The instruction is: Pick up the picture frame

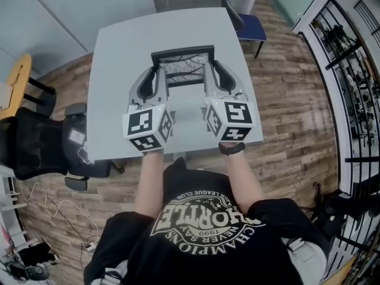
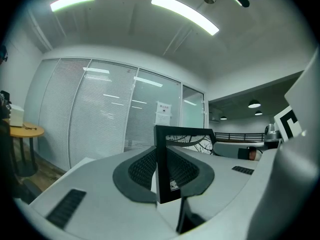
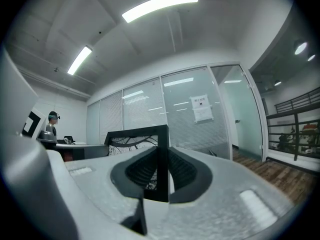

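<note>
1. Grey table (image 1: 119, 70) fills the upper centre of the head view, w/ wood floor round it.
2. Picture frame (image 1: 183, 64) is at upper centre, roughly upright, btwn both grippers.
3. Left gripper (image 1: 153, 79): jaws narrow, pads clamped on the frame's left side bar. Right gripper (image 1: 212, 76): same on the right bar.
4. Step, as we judge it: the lift itself. The frame is prob. clear of the table, tho no view shows the gap beneath.
5. Next move calls for both hands rising at an equal rate w/ grip unchanged, so the frame doesn't twist or slip.
</note>
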Demonstrator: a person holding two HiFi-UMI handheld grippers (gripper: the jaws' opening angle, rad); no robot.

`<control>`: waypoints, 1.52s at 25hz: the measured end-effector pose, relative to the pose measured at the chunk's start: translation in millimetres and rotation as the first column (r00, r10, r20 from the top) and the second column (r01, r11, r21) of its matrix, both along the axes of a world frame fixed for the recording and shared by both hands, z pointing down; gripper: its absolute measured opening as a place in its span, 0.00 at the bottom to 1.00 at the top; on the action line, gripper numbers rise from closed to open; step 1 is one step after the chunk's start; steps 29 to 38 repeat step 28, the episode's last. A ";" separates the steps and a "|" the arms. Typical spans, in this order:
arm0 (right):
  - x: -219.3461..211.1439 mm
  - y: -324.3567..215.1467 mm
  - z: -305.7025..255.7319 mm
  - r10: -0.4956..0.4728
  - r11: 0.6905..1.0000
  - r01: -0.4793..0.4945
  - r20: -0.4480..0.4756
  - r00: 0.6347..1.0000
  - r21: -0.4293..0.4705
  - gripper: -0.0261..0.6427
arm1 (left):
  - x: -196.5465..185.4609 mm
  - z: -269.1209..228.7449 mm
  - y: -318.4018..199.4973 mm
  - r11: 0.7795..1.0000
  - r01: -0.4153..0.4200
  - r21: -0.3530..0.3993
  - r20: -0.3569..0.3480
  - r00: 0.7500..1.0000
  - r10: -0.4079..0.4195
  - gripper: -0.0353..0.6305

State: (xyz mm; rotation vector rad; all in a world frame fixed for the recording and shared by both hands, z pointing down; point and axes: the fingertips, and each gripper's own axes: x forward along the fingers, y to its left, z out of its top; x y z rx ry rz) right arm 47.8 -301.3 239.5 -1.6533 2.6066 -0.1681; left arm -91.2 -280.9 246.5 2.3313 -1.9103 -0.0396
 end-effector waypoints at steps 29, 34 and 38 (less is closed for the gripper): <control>20.6 1.7 0.1 0.048 0.998 -0.047 -0.012 0.999 0.042 0.13 | 19.6 4.4 -5.0 0.999 -0.041 -0.007 -0.018 0.999 0.041 0.16; 20.6 1.7 0.1 0.048 0.998 -0.047 -0.012 0.999 0.042 0.13 | 19.6 4.4 -5.0 0.999 -0.041 -0.007 -0.018 0.999 0.041 0.16; 20.6 1.7 0.1 0.048 0.998 -0.047 -0.012 0.999 0.042 0.13 | 19.6 4.4 -5.0 0.999 -0.041 -0.007 -0.018 0.999 0.041 0.16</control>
